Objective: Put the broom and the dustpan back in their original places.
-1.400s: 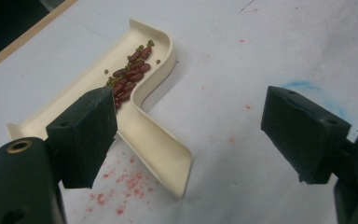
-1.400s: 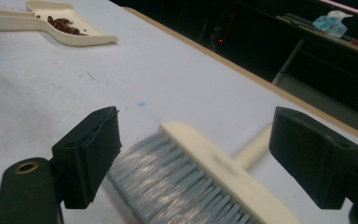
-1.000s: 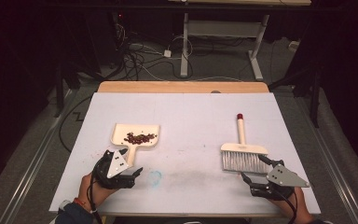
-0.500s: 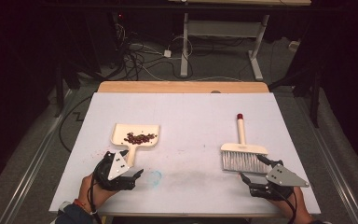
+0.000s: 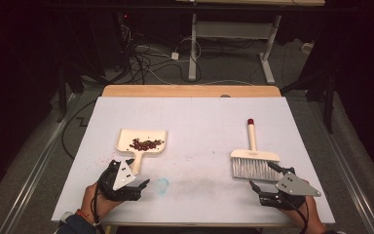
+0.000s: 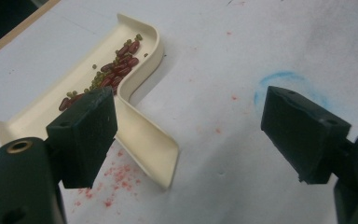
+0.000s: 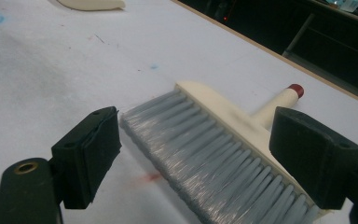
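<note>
Though smudged, white table (image 5: 195, 122) amid darkness.

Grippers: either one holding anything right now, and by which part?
Nothing held. Left gripper is open beside the cream plastic dustpan's handle; right gripper is open at the grey bristles of the cream hand brush.

The right gripper (image 7: 193, 158) hovers with its black jaws spread wide over the grey bristles of a cream hand brush (image 7: 223, 140) lying flat on the white table (image 7: 51, 65), its red-capped handle pointing away toward the table's far edge.
</note>
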Tool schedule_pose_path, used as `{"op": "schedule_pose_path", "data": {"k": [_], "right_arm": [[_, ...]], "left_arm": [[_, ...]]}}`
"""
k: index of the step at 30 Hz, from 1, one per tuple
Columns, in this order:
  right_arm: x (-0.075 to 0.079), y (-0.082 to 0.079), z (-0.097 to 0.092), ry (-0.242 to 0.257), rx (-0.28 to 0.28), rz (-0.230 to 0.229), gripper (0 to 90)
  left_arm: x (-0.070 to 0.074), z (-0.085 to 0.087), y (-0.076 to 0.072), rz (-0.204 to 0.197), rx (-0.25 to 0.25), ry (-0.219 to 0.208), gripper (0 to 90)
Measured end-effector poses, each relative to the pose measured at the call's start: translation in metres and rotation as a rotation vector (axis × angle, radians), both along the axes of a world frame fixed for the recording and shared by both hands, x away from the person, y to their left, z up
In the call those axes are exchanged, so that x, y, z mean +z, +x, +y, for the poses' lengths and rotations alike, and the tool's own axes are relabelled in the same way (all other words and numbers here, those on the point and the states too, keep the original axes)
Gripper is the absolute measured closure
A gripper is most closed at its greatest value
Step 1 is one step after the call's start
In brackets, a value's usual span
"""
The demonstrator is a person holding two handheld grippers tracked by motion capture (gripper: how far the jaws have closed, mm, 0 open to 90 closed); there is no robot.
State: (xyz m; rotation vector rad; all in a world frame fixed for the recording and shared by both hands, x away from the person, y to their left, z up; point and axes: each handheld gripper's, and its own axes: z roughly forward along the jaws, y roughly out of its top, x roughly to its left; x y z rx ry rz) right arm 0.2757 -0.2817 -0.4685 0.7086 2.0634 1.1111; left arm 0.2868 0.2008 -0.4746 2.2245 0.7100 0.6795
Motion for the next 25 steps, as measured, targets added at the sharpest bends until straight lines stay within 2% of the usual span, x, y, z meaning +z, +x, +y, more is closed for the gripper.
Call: {"op": "schedule_pose_path", "data": {"k": [21,25], "right_arm": [[0.0049,0.001,-0.0016,0.008,-0.007,-0.02,18.0],[0.0061,0.0014,-0.0015,0.03,-0.004,-0.021,21.0]], "left_arm": [[-0.0009,-0.0009,0.0007,0.012,-0.008,0.009,18.0],[-0.0018,-0.0024,0.0017,0.016,-0.014,0.016,18.0]]}}
